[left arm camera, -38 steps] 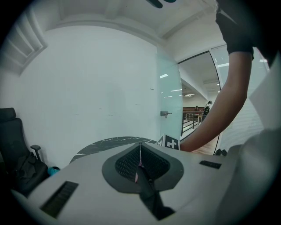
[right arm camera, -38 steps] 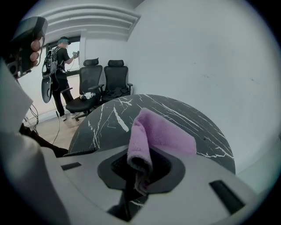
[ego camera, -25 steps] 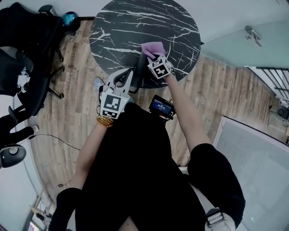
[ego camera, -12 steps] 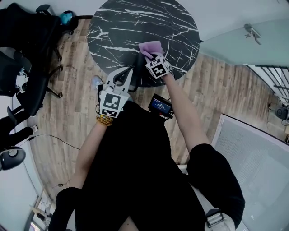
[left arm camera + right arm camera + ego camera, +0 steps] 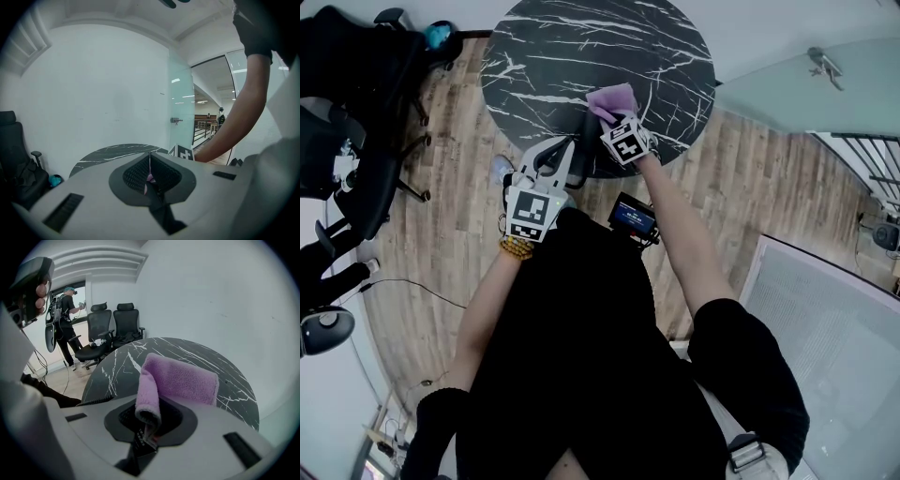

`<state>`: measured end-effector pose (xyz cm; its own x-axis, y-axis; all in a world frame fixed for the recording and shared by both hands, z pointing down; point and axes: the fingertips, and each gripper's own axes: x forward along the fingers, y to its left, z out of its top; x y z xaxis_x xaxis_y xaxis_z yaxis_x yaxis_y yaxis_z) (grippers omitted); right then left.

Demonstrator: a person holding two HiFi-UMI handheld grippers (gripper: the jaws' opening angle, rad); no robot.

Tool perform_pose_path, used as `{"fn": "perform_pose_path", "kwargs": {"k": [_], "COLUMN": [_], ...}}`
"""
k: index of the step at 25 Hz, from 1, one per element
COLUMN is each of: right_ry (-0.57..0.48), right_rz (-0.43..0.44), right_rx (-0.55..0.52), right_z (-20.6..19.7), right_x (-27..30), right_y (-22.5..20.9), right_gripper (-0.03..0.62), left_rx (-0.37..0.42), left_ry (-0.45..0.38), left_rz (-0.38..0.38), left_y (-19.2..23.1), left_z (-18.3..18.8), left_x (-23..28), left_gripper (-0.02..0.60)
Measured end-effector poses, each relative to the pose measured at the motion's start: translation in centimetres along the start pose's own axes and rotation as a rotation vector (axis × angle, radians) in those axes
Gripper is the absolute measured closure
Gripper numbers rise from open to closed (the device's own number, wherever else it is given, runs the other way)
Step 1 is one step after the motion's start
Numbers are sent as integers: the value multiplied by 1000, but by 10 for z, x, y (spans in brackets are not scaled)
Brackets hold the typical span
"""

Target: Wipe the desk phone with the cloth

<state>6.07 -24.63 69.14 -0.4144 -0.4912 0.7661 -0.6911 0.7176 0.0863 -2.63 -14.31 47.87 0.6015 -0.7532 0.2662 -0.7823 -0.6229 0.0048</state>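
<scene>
1. The purple cloth [image 5: 183, 380] is gripped tight by the right gripper [image 5: 149, 420]. One folded end is pinched between the jaws, and the rest sticks out in front of them.
2. The cloth is held just above the near side of the round black table [image 5: 581, 47].
3. The left gripper [image 5: 150, 161] is squeezed closed, with only a thin slit left between its jaws. Nothing is seen in them.
4. The left gripper is held just beside the right one, at the table's near edge.
5. A curly black cord [image 5: 91, 401] is seen low by the table, but the phone itself cannot be made out.
6. Since a second ago, almost nothing has changed. The cloth is gripped the same way, and the right gripper has been moved only a tiny bit to the left.
</scene>
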Motion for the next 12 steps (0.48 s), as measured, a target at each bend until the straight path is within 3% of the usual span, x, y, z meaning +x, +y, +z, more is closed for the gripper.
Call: {"fn": "perform_pose_path", "kwargs": {"k": [12], "right_ry": [23], "right_rz": [41], "right_rx": [-3], "right_z": [-18], "right_x": [0], "right_y": [26], "right_gripper": [531], "left_rx": [0], "left_ry": [2], "left_rz": [-3], "left_y": [-3], "left_z": [-2], "left_x": [-1], "left_gripper": [563]}}
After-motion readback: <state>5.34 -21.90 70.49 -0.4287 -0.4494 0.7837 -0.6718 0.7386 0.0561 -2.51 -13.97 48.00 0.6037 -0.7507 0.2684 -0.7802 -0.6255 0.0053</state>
